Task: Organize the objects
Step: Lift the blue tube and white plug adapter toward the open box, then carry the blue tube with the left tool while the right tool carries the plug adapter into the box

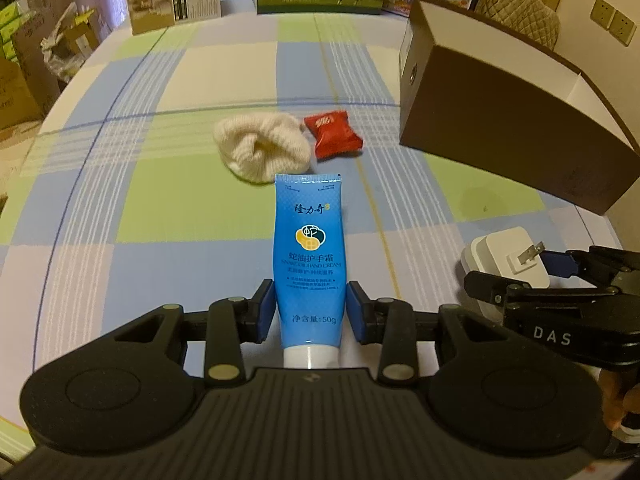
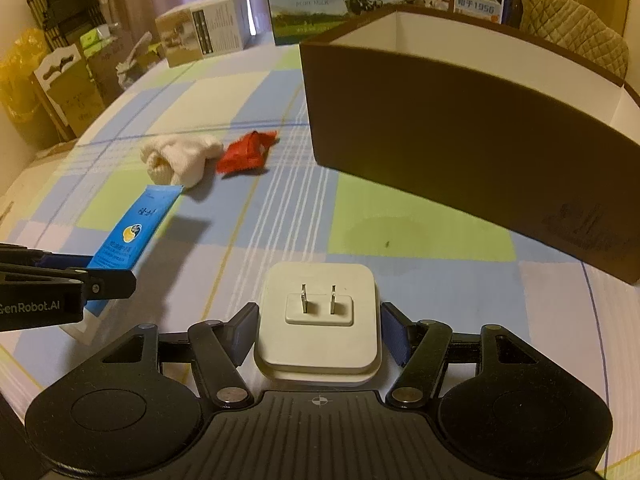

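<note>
Nothing visibly sits in the brown box (image 2: 460, 128) yet (its floor is hidden), with the white sock (image 1: 262, 148) and red packet (image 1: 334, 136) loose on the table, while the left gripper (image 1: 311, 308) brackets the blue hand-cream tube (image 1: 310, 256) and the right gripper (image 2: 318, 334) flanks the white plug adapter (image 2: 320, 320), pads at each item's sides, though I cannot tell whether they clamp.

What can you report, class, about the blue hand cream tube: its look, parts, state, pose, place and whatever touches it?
The blue hand cream tube looks like soft plastic, with a white cap at the near end and a flat crimped seal at the far end. It carries a yellow-and-dark emblem and Chinese print, with "50g" near the cap. It sits between the left gripper fingers, pointing away over the checked tablecloth; its crimped end appears raised. Jaw contact looks likely, not certain.
</note>
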Available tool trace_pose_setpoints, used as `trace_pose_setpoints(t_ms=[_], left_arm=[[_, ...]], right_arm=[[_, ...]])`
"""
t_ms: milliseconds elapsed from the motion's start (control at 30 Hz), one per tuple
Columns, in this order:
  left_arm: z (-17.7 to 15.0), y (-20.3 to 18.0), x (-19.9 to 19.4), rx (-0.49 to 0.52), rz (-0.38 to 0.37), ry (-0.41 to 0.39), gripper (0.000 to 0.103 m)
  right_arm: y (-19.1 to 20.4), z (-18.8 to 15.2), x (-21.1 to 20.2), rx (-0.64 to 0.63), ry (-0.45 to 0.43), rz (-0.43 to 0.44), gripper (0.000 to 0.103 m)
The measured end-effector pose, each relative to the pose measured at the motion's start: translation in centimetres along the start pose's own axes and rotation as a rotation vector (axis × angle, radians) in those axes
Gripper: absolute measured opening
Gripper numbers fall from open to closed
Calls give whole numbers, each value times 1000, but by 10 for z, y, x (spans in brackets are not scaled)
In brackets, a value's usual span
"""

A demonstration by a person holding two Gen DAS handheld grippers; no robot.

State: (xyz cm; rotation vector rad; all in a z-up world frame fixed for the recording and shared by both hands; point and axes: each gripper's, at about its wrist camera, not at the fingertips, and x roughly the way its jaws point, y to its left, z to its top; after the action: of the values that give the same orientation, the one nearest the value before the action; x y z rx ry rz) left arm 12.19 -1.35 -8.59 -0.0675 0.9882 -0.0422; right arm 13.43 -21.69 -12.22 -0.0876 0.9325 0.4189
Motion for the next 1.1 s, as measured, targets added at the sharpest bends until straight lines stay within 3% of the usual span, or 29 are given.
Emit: trace_pose_setpoints(t_ms=[533, 1100], left_arm=[[36, -30, -40, 63, -42, -97, 33], [132, -109, -55, 203, -127, -219, 33]], right_arm=[[-20, 37, -52, 61, -132, 12, 62], [-99, 111, -114, 152, -329, -106, 62]])
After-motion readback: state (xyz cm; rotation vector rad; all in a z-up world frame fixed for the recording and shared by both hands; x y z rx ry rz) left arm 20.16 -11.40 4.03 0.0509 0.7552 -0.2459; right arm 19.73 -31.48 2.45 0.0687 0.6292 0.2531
